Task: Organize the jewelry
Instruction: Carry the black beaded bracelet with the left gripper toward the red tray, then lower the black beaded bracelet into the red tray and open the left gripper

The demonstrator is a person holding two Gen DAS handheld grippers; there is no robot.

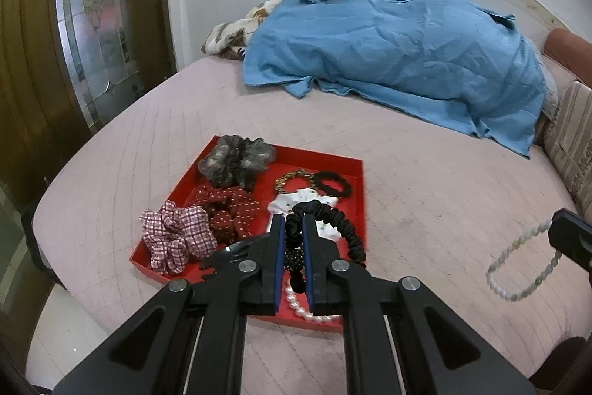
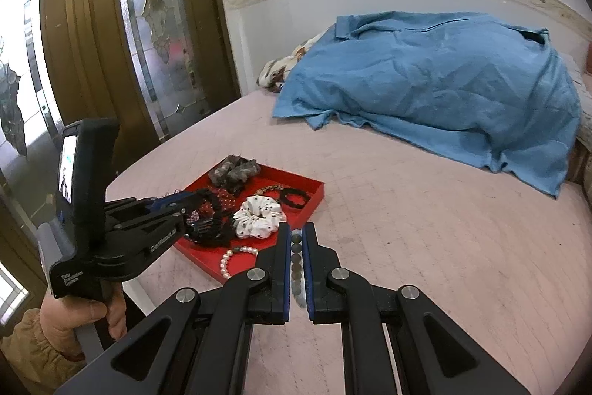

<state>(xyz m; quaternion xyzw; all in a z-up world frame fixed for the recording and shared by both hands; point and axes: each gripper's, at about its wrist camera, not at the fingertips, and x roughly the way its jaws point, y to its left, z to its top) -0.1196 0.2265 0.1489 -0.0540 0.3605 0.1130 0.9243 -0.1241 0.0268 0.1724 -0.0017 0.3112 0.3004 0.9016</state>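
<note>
A red tray (image 1: pixel 347 162) lies on the pink bed and holds scrunchies, hair ties and a pearl bracelet (image 1: pixel 307 311). My left gripper (image 1: pixel 294 228) is shut on a black satin scrunchie (image 1: pixel 333 219) just above the tray. It also shows in the right wrist view (image 2: pixel 185 200) over the tray (image 2: pixel 314 195). My right gripper (image 2: pixel 296 239) is shut on a grey-green bead bracelet (image 2: pixel 296 265), held above the bed right of the tray. In the left wrist view that bracelet (image 1: pixel 518 269) hangs from the right gripper (image 1: pixel 566 232).
In the tray lie a pink checked scrunchie (image 1: pixel 177 239), a red dotted one (image 1: pixel 229 210), a grey one (image 1: pixel 235 158) and a white one (image 2: pixel 259 217). A blue cloth (image 1: pixel 407 54) covers a heap at the back. A glass door (image 2: pixel 159 24) stands left.
</note>
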